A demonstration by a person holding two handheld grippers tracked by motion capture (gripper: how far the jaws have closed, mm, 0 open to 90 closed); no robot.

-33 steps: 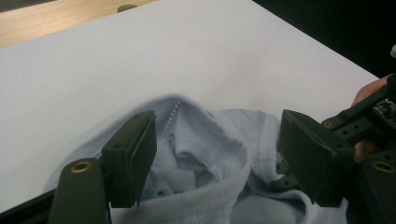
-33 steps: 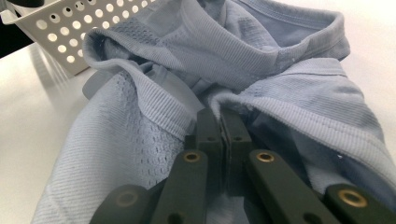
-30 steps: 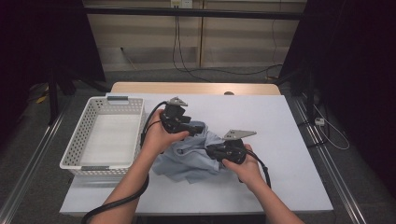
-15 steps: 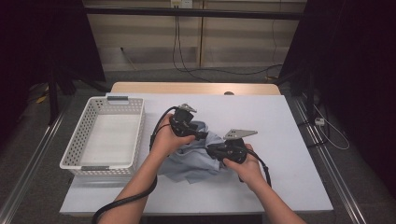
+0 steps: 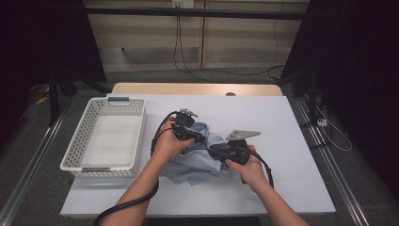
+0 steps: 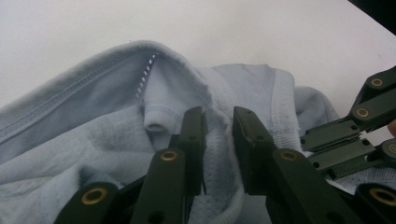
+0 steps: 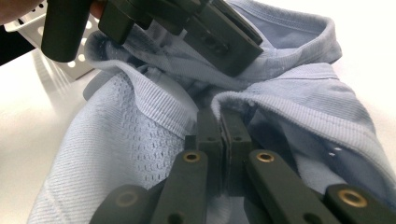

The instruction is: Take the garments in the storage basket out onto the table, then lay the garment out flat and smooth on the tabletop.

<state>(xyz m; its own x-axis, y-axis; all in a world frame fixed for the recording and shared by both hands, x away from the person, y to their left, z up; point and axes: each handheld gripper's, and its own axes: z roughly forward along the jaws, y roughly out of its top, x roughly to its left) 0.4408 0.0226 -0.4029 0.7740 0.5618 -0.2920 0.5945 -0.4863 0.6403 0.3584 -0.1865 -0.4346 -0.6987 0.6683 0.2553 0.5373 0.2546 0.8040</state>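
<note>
A light blue garment (image 5: 197, 157) lies crumpled near the middle of the white counter (image 5: 291, 141), just right of the white basket (image 5: 106, 136), which looks empty. Both hands work at its upper folds. The right gripper (image 7: 221, 122) has its fingers (image 7: 209, 140) pressed tight together on a ribbed edge of the cloth, so that side is firmly pinched. The left gripper (image 6: 218, 126) has just been closing: its fingers (image 6: 194, 135) stand a narrow gap apart with a ridge of fleecy fabric bunched between them, though from this angle it is hard to say whether the pads already bite the cloth or merely bracket it. The main risk, as I judge it, lies there: if the left fingers have caught only a shallow pucker or a single loose layer, the fabric could slide out once the hands pull apart, leaving the garment hanging from the right side alone and dropping back in a heap. They might equally have gathered two layers at once, which would keep the piece from opening flat. The two grippers also sit very close together, so a hasty pull could knock one against the other or tug the cloth out of the right one's pinch.
</note>
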